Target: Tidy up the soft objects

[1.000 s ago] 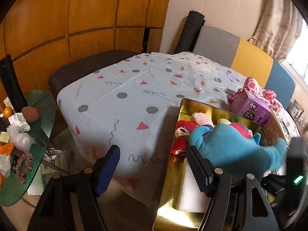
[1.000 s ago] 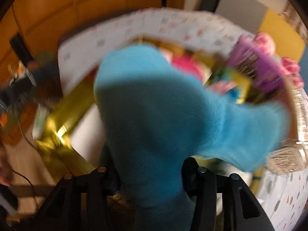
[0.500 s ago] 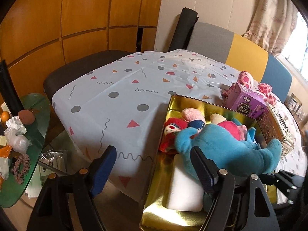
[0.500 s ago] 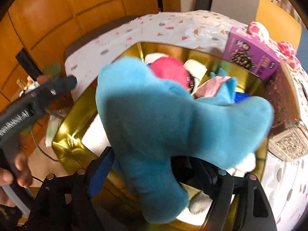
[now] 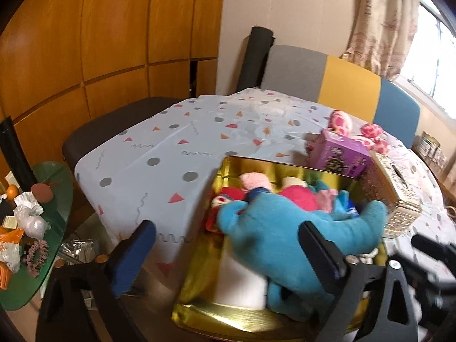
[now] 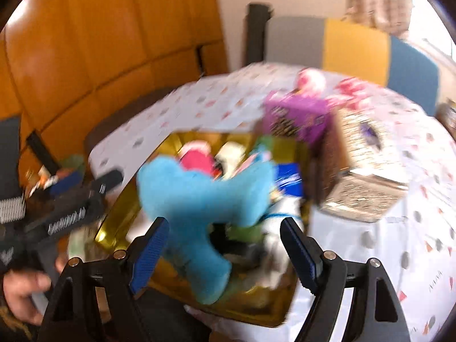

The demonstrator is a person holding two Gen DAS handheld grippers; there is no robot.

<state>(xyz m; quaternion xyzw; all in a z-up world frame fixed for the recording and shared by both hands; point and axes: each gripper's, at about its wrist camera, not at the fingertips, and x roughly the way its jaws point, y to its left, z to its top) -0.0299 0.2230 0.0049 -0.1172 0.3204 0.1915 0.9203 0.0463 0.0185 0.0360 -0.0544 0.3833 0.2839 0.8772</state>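
Left wrist view: the left gripper (image 5: 225, 253) is seen nearest, its jaws spread wide with nothing held between them; one blue pad hangs over the table edge, the other is set in front of the blue plush toy (image 5: 287, 228); just beyond, the gold tin (image 5: 228, 317) is seen at the corner of the patterned tablecloth (image 5: 171, 156), and the blue plush toy is laid inside it on top of a white block (image 5: 239, 282); further in, a red plush (image 5: 225, 199), a pink plush (image 5: 253, 181) and a magenta plush (image 5: 296, 196) are packed against the far wall of the tin; behind the tin a purple box (image 5: 339, 156) and a spotted pink toy (image 5: 340, 119) are seen. In the blurred right wrist view the right gripper (image 6: 223, 252) is likewise held apart and released; the blue plush toy (image 6: 199, 199) lies between and beyond its pads, gripped by neither, within the gold tin (image 6: 114, 225).
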